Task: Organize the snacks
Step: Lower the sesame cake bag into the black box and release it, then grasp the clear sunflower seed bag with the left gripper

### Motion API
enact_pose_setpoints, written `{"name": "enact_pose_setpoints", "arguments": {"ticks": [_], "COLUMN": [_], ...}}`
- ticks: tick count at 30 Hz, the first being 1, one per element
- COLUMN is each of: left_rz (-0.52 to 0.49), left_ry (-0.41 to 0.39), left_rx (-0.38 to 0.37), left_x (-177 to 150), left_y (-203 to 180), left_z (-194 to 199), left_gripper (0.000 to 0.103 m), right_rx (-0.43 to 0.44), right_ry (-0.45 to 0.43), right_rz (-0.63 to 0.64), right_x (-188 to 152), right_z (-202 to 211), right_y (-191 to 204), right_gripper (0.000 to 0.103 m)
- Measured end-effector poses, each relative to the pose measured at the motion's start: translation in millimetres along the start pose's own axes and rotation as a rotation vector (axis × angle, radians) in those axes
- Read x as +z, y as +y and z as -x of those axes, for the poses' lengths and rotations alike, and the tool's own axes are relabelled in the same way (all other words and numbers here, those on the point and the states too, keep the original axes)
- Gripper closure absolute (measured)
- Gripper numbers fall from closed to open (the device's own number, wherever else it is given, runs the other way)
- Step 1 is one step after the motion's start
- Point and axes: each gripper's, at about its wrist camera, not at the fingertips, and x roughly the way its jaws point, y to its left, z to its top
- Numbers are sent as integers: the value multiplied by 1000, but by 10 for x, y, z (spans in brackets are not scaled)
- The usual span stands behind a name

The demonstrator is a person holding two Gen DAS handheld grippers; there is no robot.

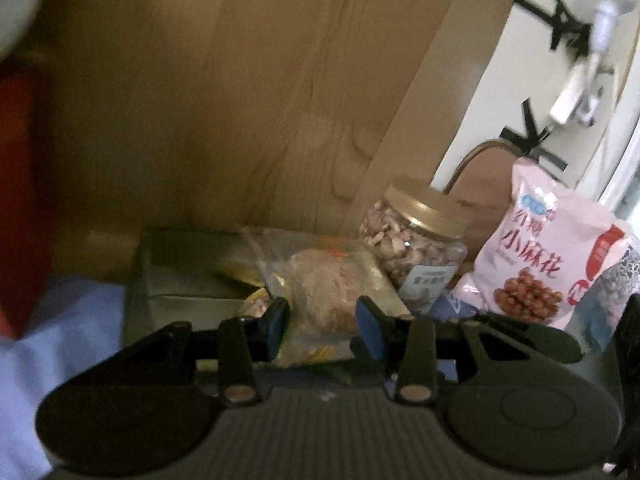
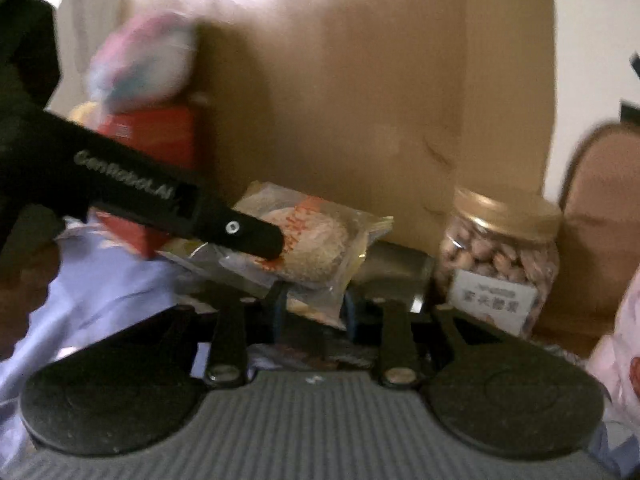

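Note:
A clear bag with a round pale pastry lies on a dark tin box. My left gripper straddles the bag's near end, jaws partly open with a blue pad on each side of the bag. In the right wrist view the same bag lies ahead, and my right gripper straddles its near corner with a small gap between its pads. The left gripper's black finger rests on the bag from the left. A nut jar with a gold lid stands to the right.
A pink snack bag stands right of the jar. A red box with a blurred pink bag on top is at the left. A wooden panel rises behind. Pale blue cloth covers the surface.

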Motion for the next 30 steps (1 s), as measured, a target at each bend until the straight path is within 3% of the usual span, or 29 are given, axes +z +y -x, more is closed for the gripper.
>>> {"name": "enact_pose_setpoints", "arguments": {"ticks": [2, 8, 14, 18, 23, 25, 27, 29, 30], "left_rz": [-6, -21, -38, -2, -10, -25, -24, -39, -39], "left_ry": [26, -47, -106, -27, 86, 110, 132, 166, 184], "left_rx": [-9, 7, 11, -19, -104, -100, -90, -74, -74], "left_x": [5, -116, -284, -452, -551, -590, -658, -714, -745], "left_y": [-1, 27, 243, 376, 175, 67, 8, -51, -57], "left_z": [-151, 85, 693, 814, 426, 238, 90, -62, -109], "left_gripper": [63, 63, 58, 58, 57, 36, 25, 26, 31], "right_rx": [-57, -66, 37, 80, 122, 150, 171, 168, 162], "right_ry": [2, -56, -63, 2, 128, 160, 189, 216, 215], "right_rz": [-31, -52, -91, -179, -336, -347, -313, -260, -248], "right_x": [-18, -75, -163, -358, -721, -816, -878, -874, -877], "right_z": [-48, 242, 559, 693, 840, 887, 914, 845, 822], "right_y": [-89, -161, -253, -402, -589, -569, -477, -368, -325], "right_gripper": [50, 50, 50, 38, 37, 30, 25, 25, 25]}}
